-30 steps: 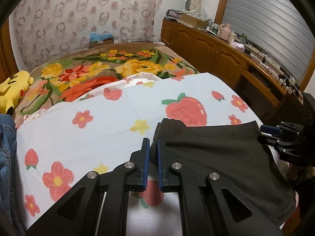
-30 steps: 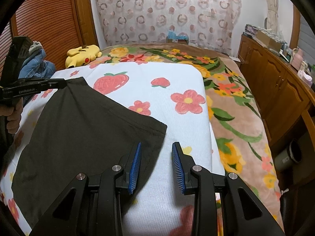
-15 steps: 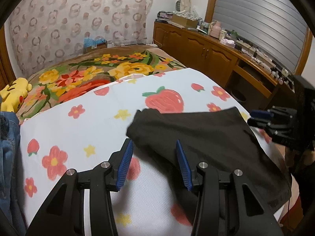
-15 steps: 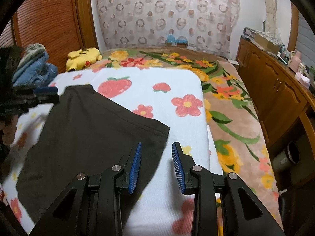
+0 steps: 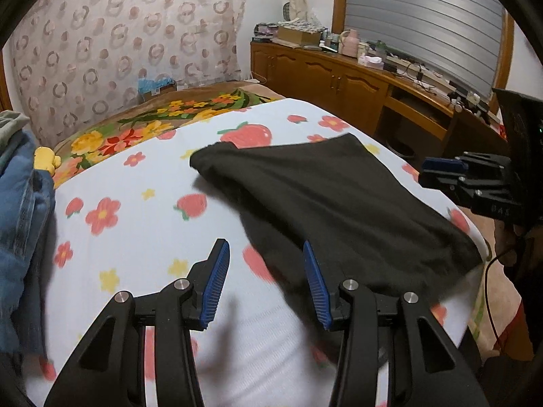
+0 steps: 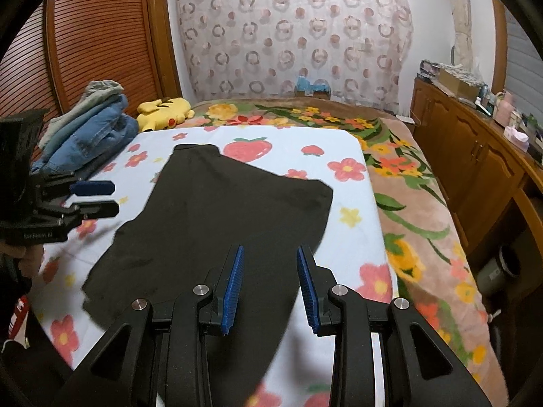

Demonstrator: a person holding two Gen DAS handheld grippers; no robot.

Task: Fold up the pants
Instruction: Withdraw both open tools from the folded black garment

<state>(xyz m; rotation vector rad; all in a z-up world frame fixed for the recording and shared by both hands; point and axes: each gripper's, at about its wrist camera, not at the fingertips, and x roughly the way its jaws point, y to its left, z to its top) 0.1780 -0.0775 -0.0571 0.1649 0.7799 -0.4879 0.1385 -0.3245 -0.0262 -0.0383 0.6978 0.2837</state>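
The black pants (image 6: 224, 220) lie folded and flat on the white strawberry-print sheet (image 6: 353, 237) on the bed; they also show in the left wrist view (image 5: 339, 200). My left gripper (image 5: 264, 285) is open and empty, raised above the near edge of the pants; it shows at the left of the right wrist view (image 6: 98, 198). My right gripper (image 6: 269, 285) is open and empty, above the near end of the pants; it shows at the right of the left wrist view (image 5: 441, 169).
A pile of blue jeans (image 6: 88, 132) lies at the bed's left side, also showing in the left wrist view (image 5: 20, 203). A yellow plush toy (image 6: 166, 110) lies behind it. A flowered blanket (image 6: 407, 183) covers the bed's right side. A wooden cabinet (image 6: 475, 156) runs along the right wall.
My left gripper was shut on the pants' corner a second ago; it has opened, let go and lifted back. My right gripper has also drawn back and up. The pants lie flat.
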